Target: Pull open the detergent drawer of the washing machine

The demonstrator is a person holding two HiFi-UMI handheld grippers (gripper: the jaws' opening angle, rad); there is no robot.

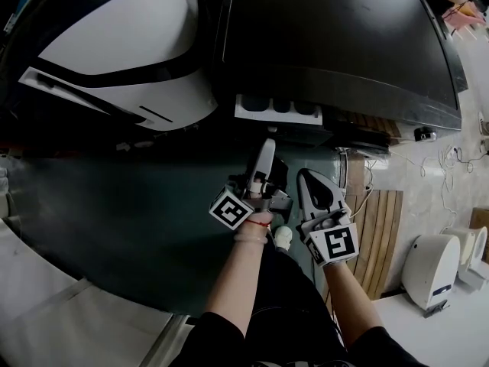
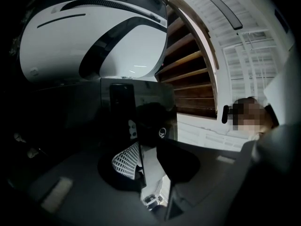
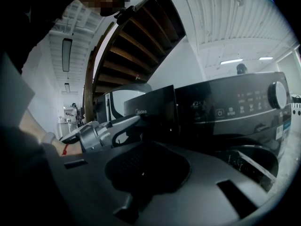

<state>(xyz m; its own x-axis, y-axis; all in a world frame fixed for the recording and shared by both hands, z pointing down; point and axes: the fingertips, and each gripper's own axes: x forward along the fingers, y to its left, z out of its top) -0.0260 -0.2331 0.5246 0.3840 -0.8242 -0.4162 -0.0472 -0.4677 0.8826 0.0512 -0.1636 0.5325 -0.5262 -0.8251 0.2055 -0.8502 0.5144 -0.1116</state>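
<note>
The black washing machine point(image 1: 336, 44) fills the upper right of the head view. Its detergent drawer point(image 1: 279, 109) stands pulled out, and white compartments show from above. My left gripper point(image 1: 269, 142) reaches up to the drawer's glossy black front point(image 2: 141, 107), which sits between its jaws with the pads point(image 2: 124, 161) closed on its lower edge. The right gripper view shows this too: the left gripper point(image 3: 141, 119) meets the drawer front point(image 3: 150, 105). My right gripper point(image 1: 303, 174) hangs just right of it, shut on nothing, its pads point(image 3: 148, 168) together.
A large white rounded appliance point(image 1: 114, 44) stands left of the machine. Wooden stairs point(image 2: 188, 74) rise behind. The control panel and dial point(image 3: 277, 94) lie right of the drawer. A slatted wooden board point(image 1: 378, 228) and a white device point(image 1: 432, 262) are on the floor at right.
</note>
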